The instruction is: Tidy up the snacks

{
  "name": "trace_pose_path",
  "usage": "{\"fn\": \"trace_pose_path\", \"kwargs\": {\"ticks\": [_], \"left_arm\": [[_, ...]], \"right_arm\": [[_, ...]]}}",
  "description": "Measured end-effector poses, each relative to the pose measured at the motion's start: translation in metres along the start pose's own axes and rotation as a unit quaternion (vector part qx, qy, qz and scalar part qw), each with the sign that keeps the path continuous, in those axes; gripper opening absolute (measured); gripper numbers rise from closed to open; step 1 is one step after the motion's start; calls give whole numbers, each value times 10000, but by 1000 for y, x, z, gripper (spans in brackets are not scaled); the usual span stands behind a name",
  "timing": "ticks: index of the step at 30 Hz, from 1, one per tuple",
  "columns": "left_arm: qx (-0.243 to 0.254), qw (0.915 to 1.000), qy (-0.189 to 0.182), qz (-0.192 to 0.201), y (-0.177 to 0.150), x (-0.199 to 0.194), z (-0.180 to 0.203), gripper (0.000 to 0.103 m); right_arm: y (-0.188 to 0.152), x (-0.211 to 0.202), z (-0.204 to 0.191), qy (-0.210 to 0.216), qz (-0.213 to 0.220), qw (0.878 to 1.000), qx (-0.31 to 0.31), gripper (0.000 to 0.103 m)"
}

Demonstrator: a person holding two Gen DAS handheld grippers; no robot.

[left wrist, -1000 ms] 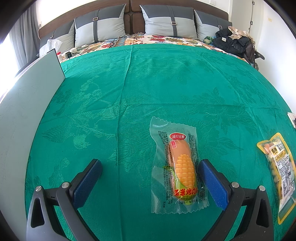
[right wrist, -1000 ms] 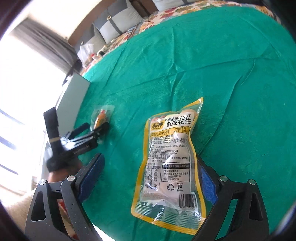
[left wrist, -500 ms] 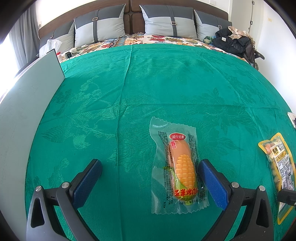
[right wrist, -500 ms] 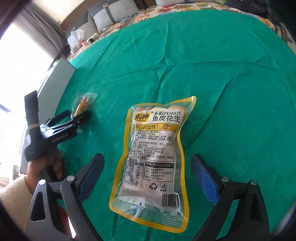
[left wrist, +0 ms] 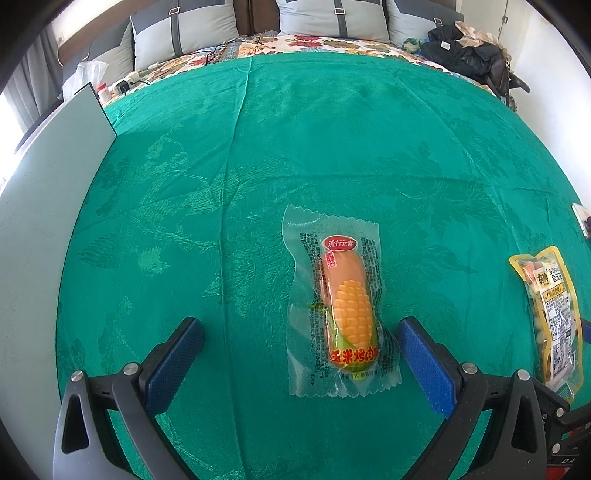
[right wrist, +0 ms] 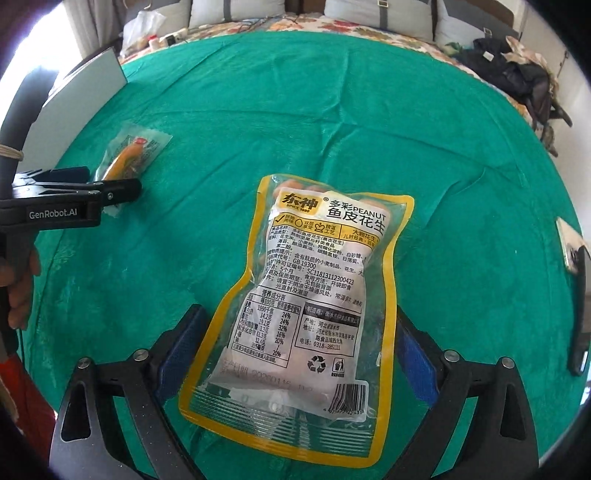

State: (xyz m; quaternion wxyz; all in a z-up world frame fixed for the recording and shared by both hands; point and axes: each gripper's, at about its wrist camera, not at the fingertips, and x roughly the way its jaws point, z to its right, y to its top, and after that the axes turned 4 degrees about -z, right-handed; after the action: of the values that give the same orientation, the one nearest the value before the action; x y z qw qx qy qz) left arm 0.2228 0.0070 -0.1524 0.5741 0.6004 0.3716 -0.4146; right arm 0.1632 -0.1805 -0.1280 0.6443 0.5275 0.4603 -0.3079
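Note:
A clear packet with a corn-printed sausage (left wrist: 343, 310) lies on the green cloth (left wrist: 295, 147). My left gripper (left wrist: 299, 339) stands open around its near end, the right finger close to the packet. A yellow-rimmed peanut bag (right wrist: 310, 295) lies flat on the cloth, and my right gripper (right wrist: 299, 332) is open with a blue pad on each side of the bag's lower half. The peanut bag (left wrist: 550, 314) also shows at the right edge of the left wrist view. From the right wrist, the left gripper (right wrist: 110, 181) appears beside the sausage packet (right wrist: 133, 155).
A grey board (left wrist: 48, 206) stands along the cloth's left edge. A phone (right wrist: 570, 251) lies at the right edge. Pillows (left wrist: 184, 33) and dark clothing (left wrist: 465, 55) sit at the far end of the bed. A person's hand (right wrist: 18, 280) holds the left gripper.
The right gripper swung round and closed in on the peanut bag, which now sits centred between its fingers. The left gripper and the sausage packet have stayed put.

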Motion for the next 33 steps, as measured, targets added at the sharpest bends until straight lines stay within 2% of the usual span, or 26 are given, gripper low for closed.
{"fn": "trace_pose_path", "kwargs": {"ticks": [13, 17, 18, 19, 20, 21, 22, 25, 29, 33], "left_arm": [[-2, 10000, -5, -7, -1, -1, -1, 103], [66, 9994, -46, -337, 6, 1, 0, 103], [118, 9992, -76, -382, 8, 1, 1, 98], [203, 9994, -117, -264, 7, -3, 4, 89], [330, 9992, -185, -121, 7, -9, 7, 57], [458, 9987, -186, -125, 7, -12, 11, 42], [527, 9979, -307, -197, 7, -12, 13, 40], [622, 9970, -465, -72, -1, -24, 13, 35], [326, 9937, -1049, 229, -14, -64, -2, 28], [-37, 9867, -1520, 581, -25, -120, -33, 28]], "right_arm": [[0, 0, 3, -29, -64, 9999, 114, 97], [11, 2, 6, 1, -461, 9989, 112, 97], [14, 1, 9, 112, -521, 9985, 154, 95], [15, -1, 14, 313, -514, 9979, 232, 94], [16, -3, 18, 422, -504, 9975, 277, 84], [18, -7, 21, 494, -463, 9974, 246, 60], [19, -11, 25, 570, -488, 9967, 303, 58], [13, -22, 36, 777, -392, 9946, 569, 58], [1, -49, 40, 1364, -66, 9855, 1009, 58], [6, -75, 16, 1569, 155, 9836, 872, 58]]}}
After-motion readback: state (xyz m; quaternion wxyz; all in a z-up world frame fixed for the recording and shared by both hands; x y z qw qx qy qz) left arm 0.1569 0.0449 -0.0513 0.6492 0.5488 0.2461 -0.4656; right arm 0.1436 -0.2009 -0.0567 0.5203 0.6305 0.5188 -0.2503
